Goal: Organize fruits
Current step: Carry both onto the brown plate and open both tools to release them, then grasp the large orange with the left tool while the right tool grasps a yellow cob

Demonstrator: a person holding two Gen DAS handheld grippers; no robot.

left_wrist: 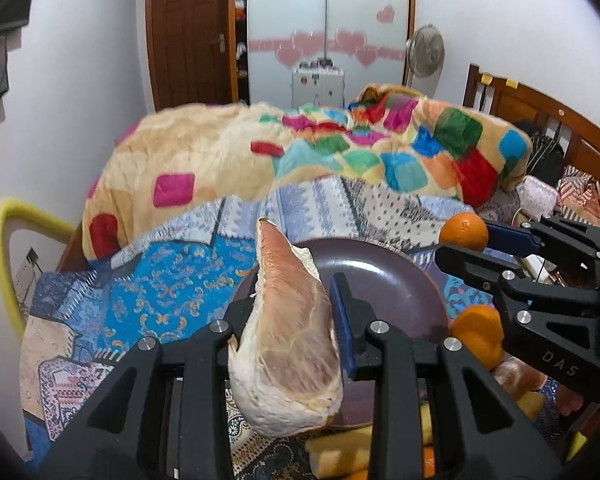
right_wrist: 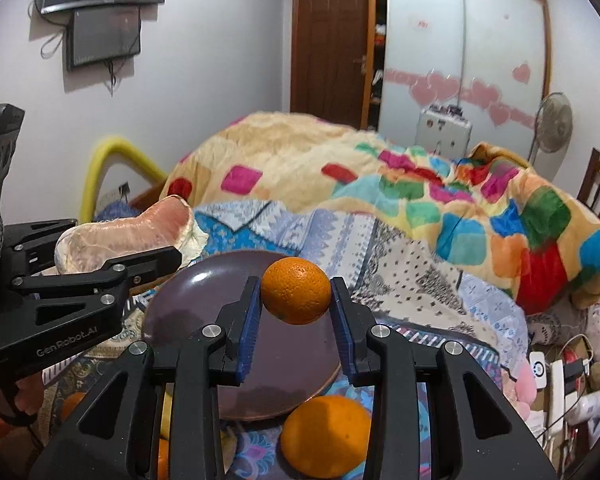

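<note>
Two grippers, both loaded, and I've got them parked over the same dark plate point(right_wrist: 172, 312) sitting on the patterned bedspread point(left_wrist: 172, 280). My left gripper point(left_wrist: 296, 320) is clamped on a peeled pomelo wedge point(left_wrist: 288, 340), held lengthwise with the pointed end sticking out forward, which I'd guess keeps the soft flesh from tearing. My right gripper point(right_wrist: 296, 312) is pinching an orange point(right_wrist: 296, 290) by its sides between the blue pads point(right_wrist: 248, 320), above the near half of the plate. Nothing is on the plate yet as far as I can see, so I'd call this the start of the sorting, with both pieces about to go down. A second orange point(right_wrist: 326, 436) sits on the bedspread just off the plate's near edge, and there are yellow chunks point(left_wrist: 340, 452) of something below the left gripper that I can't identify. Readable writing: "GenRobot.AI" on the left gripper's side in the right wrist view, and "DAS" on the right gripper's side in the left wrist view. Main worry is the two grippers crowding each other over that plate.
</note>
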